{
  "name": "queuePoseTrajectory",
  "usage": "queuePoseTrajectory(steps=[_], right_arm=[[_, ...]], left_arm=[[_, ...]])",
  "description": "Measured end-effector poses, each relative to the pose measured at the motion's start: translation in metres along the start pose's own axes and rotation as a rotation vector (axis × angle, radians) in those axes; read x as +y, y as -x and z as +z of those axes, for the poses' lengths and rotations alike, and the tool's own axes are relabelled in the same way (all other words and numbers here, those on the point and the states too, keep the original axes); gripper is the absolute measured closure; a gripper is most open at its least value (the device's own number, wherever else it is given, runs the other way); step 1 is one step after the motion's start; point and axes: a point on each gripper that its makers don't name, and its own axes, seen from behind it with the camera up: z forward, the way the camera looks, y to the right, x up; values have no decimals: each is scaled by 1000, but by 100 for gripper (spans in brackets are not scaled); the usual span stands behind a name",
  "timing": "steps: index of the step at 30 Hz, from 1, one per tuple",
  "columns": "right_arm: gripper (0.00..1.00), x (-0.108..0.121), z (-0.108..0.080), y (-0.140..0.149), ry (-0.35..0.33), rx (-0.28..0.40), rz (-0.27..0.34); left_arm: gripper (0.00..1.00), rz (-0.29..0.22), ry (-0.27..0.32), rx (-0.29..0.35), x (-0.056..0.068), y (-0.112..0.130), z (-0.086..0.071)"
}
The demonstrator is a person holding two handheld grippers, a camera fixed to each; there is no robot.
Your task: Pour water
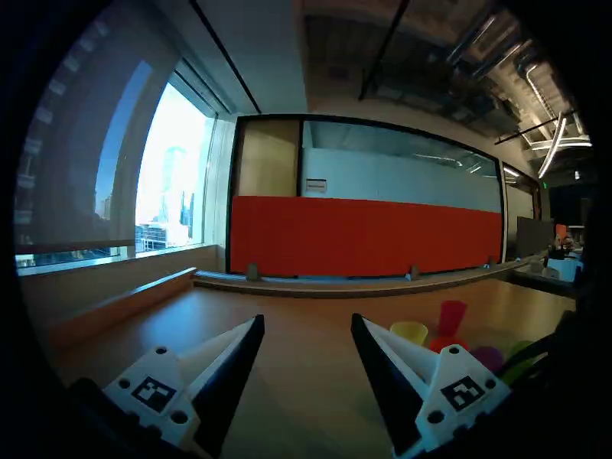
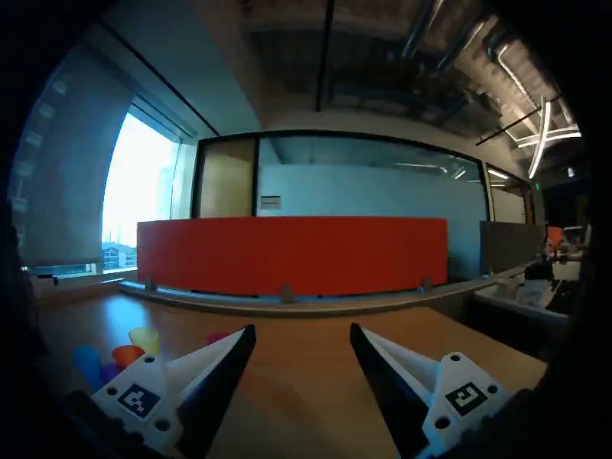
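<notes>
The left gripper (image 1: 307, 325) hangs released over the wooden surface (image 1: 306, 398) with nothing between its fingers. Coloured cups (image 1: 451, 315) stand clustered on the surface just to its right. The right gripper (image 2: 301, 333) is likewise spread and empty, and the cups (image 2: 144, 338) stand to its left.

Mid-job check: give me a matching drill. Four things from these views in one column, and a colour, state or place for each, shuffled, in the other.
Things:
A left gripper
B panel
C yellow cup
D table

Descriptions:
1 wood-coloured
2 red
3 open, holding nothing
4 standing among other cups

Pairs: A-3, B-2, C-4, D-1
</notes>
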Motion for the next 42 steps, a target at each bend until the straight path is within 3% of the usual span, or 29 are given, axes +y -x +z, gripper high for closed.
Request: queuePoseTrajectory(steps=[6, 18, 35, 42], right_arm=[[5, 5, -4, 6, 13, -24, -12], [5, 7, -3, 9, 24, -43, 23], [4, 11, -1, 4, 46, -56, 25], [5, 12, -2, 3, 51, -65, 25]], left_arm=[[17, 40, -7, -3, 3, 7, 2], [17, 20, 1, 3, 8, 13, 7], [17, 22, -33, 26, 2, 21, 16], [17, 19, -24, 39, 12, 18, 21]])
